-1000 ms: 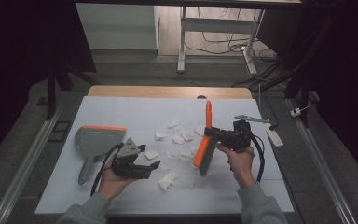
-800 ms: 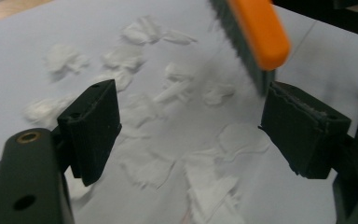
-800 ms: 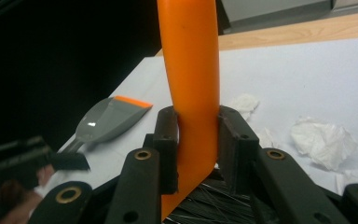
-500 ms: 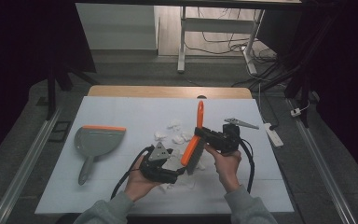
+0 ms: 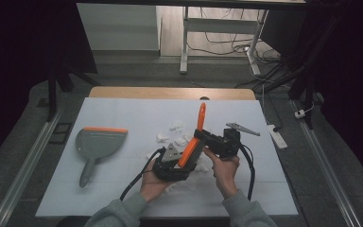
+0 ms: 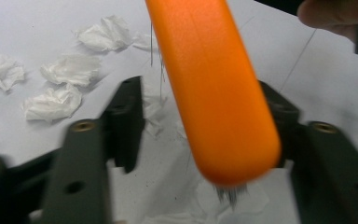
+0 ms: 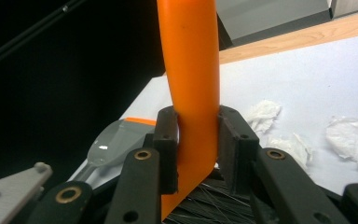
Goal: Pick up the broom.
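Observation:
An orange hand brush (image 5: 192, 146) slants up over the middle of the white table (image 5: 123, 113). My right gripper (image 5: 203, 139) is shut on its handle; in the right gripper view both pads (image 7: 168, 140) press the orange handle (image 7: 191, 60), bristles below. My left gripper (image 5: 182, 161) reaches in from the left at the brush's lower end. In the left gripper view the brush's orange end (image 6: 214, 93) sits between the jaws of my left gripper (image 6: 204, 109), which have just been closing. The right jaw is at the brush, the left jaw still stands off it.
A grey dustpan (image 5: 99, 142) with an orange edge lies at the table's left. Several crumpled white paper scraps (image 5: 175, 127) lie under and behind the brush. A white power strip (image 5: 275, 135) lies off the table's right edge. A desk frame and cables stand beyond.
My left hand has moved right, away from the dustpan, to the brush's lower end. The right gripper has brought the brush a little left and lower.

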A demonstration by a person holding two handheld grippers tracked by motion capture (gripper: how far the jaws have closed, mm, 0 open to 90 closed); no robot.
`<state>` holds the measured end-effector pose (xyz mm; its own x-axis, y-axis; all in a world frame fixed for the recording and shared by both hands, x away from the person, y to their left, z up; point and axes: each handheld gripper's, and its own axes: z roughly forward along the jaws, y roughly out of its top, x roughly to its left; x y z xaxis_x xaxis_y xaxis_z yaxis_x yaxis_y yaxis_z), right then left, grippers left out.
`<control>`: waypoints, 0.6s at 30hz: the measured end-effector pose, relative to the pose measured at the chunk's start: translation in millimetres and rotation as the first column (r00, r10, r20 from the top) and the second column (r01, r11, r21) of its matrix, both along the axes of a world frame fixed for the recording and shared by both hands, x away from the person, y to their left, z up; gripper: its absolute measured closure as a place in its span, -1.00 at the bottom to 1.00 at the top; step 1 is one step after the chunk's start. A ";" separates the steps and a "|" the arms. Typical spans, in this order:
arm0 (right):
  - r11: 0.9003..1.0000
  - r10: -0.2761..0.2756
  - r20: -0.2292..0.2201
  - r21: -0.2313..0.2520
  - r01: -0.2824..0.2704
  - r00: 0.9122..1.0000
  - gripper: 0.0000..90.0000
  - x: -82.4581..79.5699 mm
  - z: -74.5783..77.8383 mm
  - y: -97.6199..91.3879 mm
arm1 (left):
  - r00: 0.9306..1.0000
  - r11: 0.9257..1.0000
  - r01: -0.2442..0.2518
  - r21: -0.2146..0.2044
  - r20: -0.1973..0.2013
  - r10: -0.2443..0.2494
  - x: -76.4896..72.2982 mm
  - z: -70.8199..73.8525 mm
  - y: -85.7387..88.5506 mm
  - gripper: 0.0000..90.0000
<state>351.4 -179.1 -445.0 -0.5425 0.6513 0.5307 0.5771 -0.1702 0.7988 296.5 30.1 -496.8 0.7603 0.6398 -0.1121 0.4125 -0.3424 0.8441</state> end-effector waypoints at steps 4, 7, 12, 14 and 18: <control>1.000 -0.010 0.006 0.010 0.010 1.000 0.57 -2.8 0.1 0.5 | 1.000 1.000 -0.006 -0.003 -0.003 0.006 2.2 0.0 2.4 0.65; 1.000 -0.006 0.009 0.018 0.006 1.000 0.57 -3.1 1.2 -0.1 | 1.000 1.000 -0.021 -0.011 -0.020 0.021 5.7 1.7 8.3 0.76; 1.000 0.008 0.026 0.008 -0.008 1.000 0.56 -4.1 4.0 2.9 | 0.999 1.000 -0.007 -0.008 -0.046 0.007 10.6 4.7 16.4 0.79; 1.000 0.008 0.034 -0.001 -0.008 0.999 0.54 -3.9 4.7 4.4 | 0.998 1.000 -0.004 -0.004 -0.056 0.003 12.3 6.4 18.8 0.79; 0.999 0.025 0.067 -0.047 -0.022 0.997 0.44 -3.2 7.2 6.4 | 0.998 1.000 0.011 0.018 -0.056 -0.010 14.3 10.7 24.7 0.79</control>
<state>348.2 -172.7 -437.8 -0.5911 0.6613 0.4618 0.5252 -0.1190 0.8426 310.8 54.7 -486.1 0.7599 0.6343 -0.1424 0.4549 -0.3624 0.8135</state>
